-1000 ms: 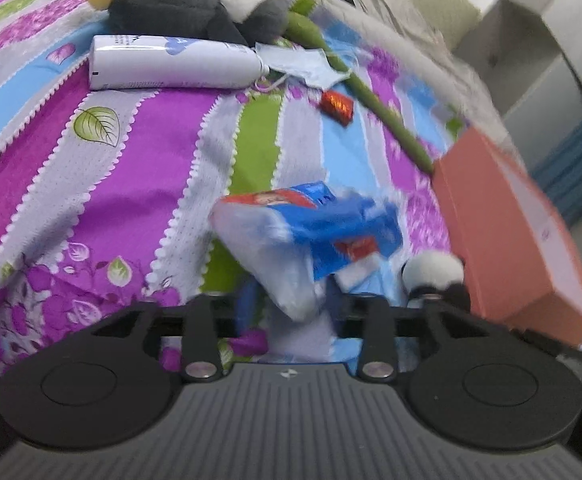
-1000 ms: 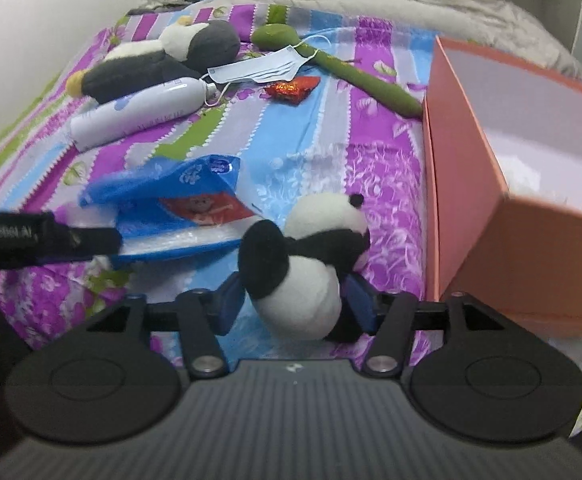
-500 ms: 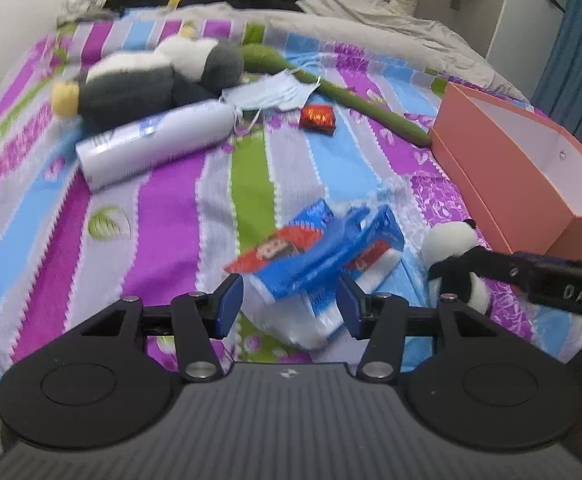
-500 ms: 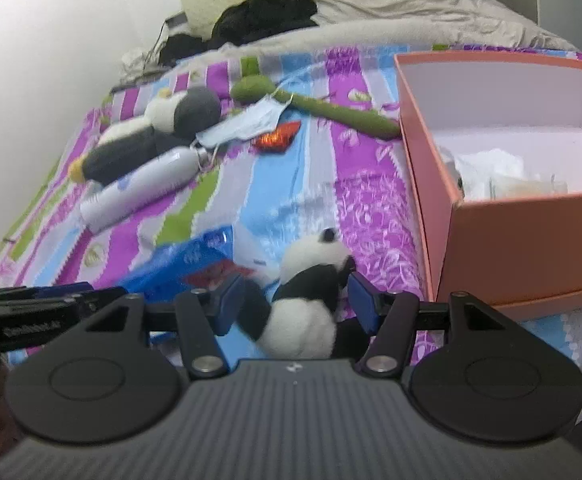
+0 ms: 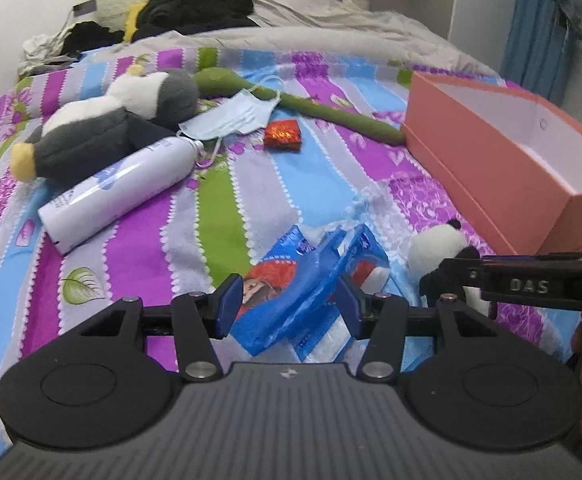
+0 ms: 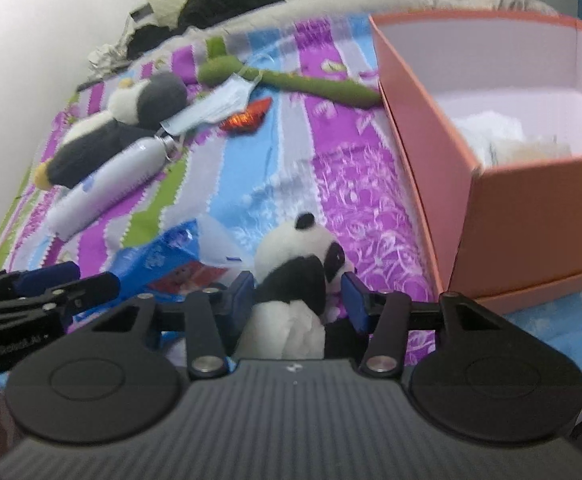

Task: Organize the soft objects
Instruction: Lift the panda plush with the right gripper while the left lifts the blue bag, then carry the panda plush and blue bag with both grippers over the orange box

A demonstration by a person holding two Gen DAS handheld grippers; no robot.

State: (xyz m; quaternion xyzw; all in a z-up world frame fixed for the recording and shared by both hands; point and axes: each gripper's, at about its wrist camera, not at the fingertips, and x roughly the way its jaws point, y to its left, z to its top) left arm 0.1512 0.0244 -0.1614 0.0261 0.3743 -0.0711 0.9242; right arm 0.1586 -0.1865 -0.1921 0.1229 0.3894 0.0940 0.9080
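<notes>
Blue pads of the left gripper (image 5: 289, 304) press on either side of a crumpled blue plastic packet (image 5: 311, 292) with red print, gripping it just above a striped bedspread (image 5: 139, 248) of purple, blue, green and grey. From this left camera, a small panda toy (image 5: 437, 248) sits just right of the packet, with the dark arm of the right gripper (image 5: 531, 284) reaching across it from the right edge. Farther up the bed, a white bottle (image 5: 119, 192) lies on its side, its neck touching the ear loop of a pale blue face mask (image 5: 231, 118). A grey and white penguin toy (image 5: 103, 128) lies beside the bottle, toward the left. A long green plush (image 5: 331, 114) stretches from behind the mask to the corner of an open orange box (image 5: 491, 168) at right. A small red wrapper (image 5: 283, 134) rests between the mask and the plush. Dark clothes (image 5: 195, 12) are heaped near the head of the bed.

From the right camera, the right gripper (image 6: 301, 296) is closed narrowly around the black and white panda toy (image 6: 295, 264), its blue pads against the toy's sides. The orange box (image 6: 431, 168) stands just right of the toy, well within view, with something white and fluffy (image 6: 503, 140) inside. The left gripper (image 6: 43, 292) enters from the left edge, over the blue packet (image 6: 163, 260). The bottle (image 6: 107, 184), penguin toy (image 6: 107, 132), face mask (image 6: 211, 106), red wrapper (image 6: 245, 118) and green plush (image 6: 315, 84) lie farther back, somewhat blurred.
</notes>
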